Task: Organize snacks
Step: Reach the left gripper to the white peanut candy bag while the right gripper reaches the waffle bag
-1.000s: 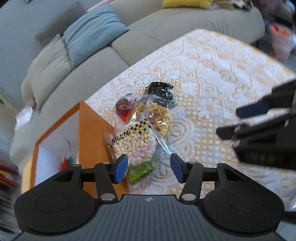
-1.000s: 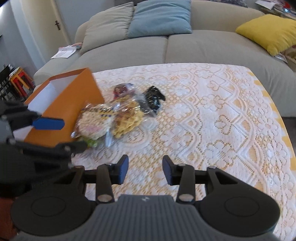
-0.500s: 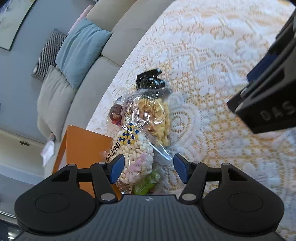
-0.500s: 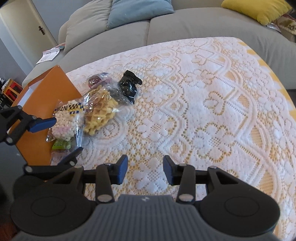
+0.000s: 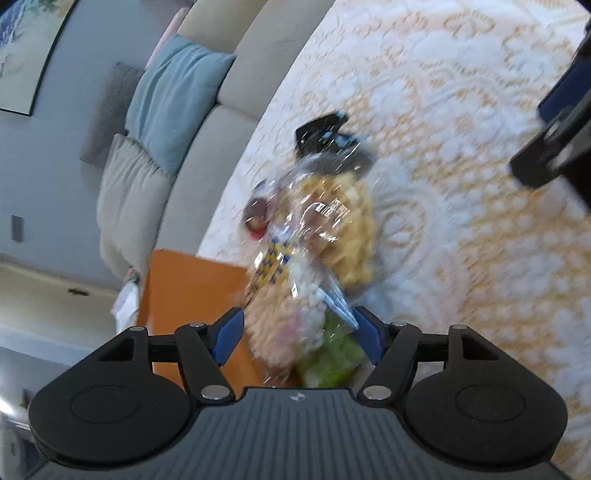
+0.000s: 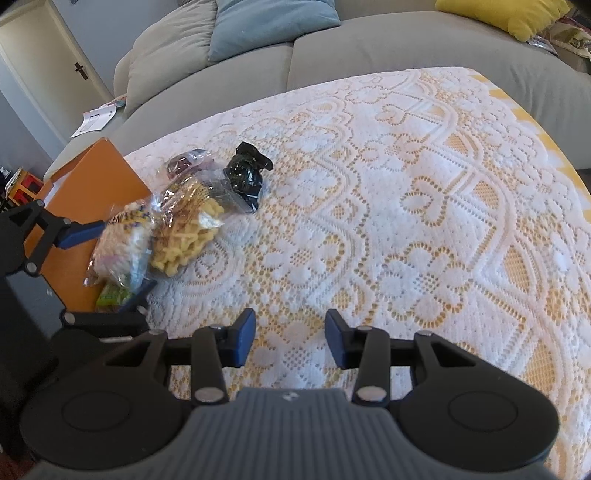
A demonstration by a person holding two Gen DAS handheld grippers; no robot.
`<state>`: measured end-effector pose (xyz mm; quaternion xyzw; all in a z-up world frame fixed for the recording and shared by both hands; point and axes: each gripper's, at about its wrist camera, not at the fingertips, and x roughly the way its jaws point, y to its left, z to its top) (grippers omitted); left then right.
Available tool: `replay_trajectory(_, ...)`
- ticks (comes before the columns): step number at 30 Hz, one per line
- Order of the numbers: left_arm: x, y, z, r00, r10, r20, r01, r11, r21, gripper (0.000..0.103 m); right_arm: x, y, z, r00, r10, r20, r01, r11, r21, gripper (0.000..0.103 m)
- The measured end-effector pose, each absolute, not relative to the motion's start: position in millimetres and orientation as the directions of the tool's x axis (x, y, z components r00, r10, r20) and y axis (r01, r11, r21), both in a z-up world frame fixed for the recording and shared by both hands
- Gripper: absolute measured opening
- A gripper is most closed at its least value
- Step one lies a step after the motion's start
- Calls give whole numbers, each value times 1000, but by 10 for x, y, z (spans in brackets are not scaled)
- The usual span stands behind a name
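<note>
Beside the orange box (image 6: 88,192), on the lace bench (image 6: 406,206), the snack bags (image 6: 122,240) lie heaped; the left claw (image 5: 299,332) has just been opening and straddles the puffed-snack bag without pressing. Closing now may also catch the green packet (image 5: 332,354) or crush snacks; the right claw (image 6: 290,338) hangs half-open, empty

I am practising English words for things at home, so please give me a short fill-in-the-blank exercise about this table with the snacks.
1. The snack bags lie beside a box of ____ colour.
2. The table is covered with a white ____ tablecloth.
3. The left claw is open around the bag of small ____ puffs.
4. The cushion at the far right of the sofa is ____.

Missing words: orange; lace; white; yellow
</note>
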<state>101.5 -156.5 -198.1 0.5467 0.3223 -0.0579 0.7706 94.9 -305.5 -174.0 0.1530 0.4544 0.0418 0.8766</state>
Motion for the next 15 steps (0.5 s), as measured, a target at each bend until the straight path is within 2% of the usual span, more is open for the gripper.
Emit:
replay_trajectory(3, 972, -1570, -1959, 815, 264, -516, 414, 360, 836, 69, 943, -3012, -1729, 584, 207, -785, 46, 957, 287, 41)
replay_trajectory(5, 973, -1606, -1982, 828, 275, -489, 395, 332, 856, 68, 943, -2991, -1726, 584, 206, -785, 39, 959, 280, 41)
replay_trajectory(10, 1076, -1639, -2051, 824, 293, -485, 397, 311, 863, 68, 946, -3036, -1738, 587, 206, -783, 59, 954, 295, 41)
replay_trajectory(12, 1087, -1632, -2063, 826, 290, -483, 399, 304, 865, 54, 946, -3043, -1728, 594, 209, -777, 59, 952, 302, 41)
replay_trajectory(13, 1085, -1619, -2057, 826, 285, -487, 403, 307, 862, 34, 948, -3037, -1720, 596, 208, -776, 56, 953, 298, 41)
replay_trajectory(15, 1104, -1590, -2040, 827, 291, -482, 391, 318, 864, 29, 952, -3019, -1705, 599, 210, -773, 45, 955, 294, 41)
